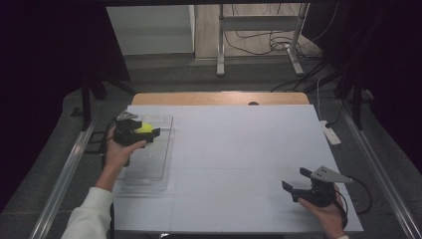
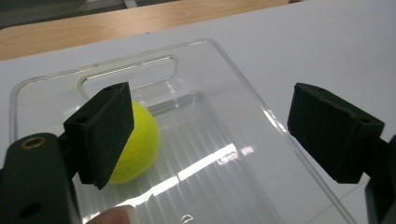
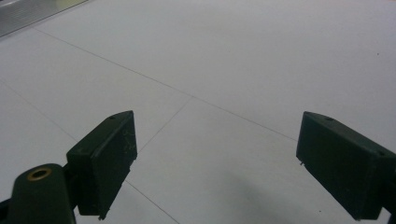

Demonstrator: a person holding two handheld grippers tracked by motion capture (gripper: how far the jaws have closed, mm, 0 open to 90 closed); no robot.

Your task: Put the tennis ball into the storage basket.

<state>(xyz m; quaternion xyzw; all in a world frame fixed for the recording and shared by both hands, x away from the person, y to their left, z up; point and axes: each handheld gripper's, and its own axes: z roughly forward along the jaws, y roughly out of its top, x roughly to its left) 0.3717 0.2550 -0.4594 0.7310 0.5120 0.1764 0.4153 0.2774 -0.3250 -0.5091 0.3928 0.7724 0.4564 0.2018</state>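
While my left gripper (image 1: 149, 130) hovers over the clear tray (image 1: 158, 164) with jaws wide, the yellow ball (image 2: 135, 144) rests inside it — behind one jaw. My right gripper (image 1: 294, 185) waits well apart, jaws spread over bare table (image 1: 239, 149).

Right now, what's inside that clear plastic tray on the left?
A yellow-green ball lies inside the clear tray, near its handle end. The open left gripper hovers over it, and one pad covers part of the ball's side.
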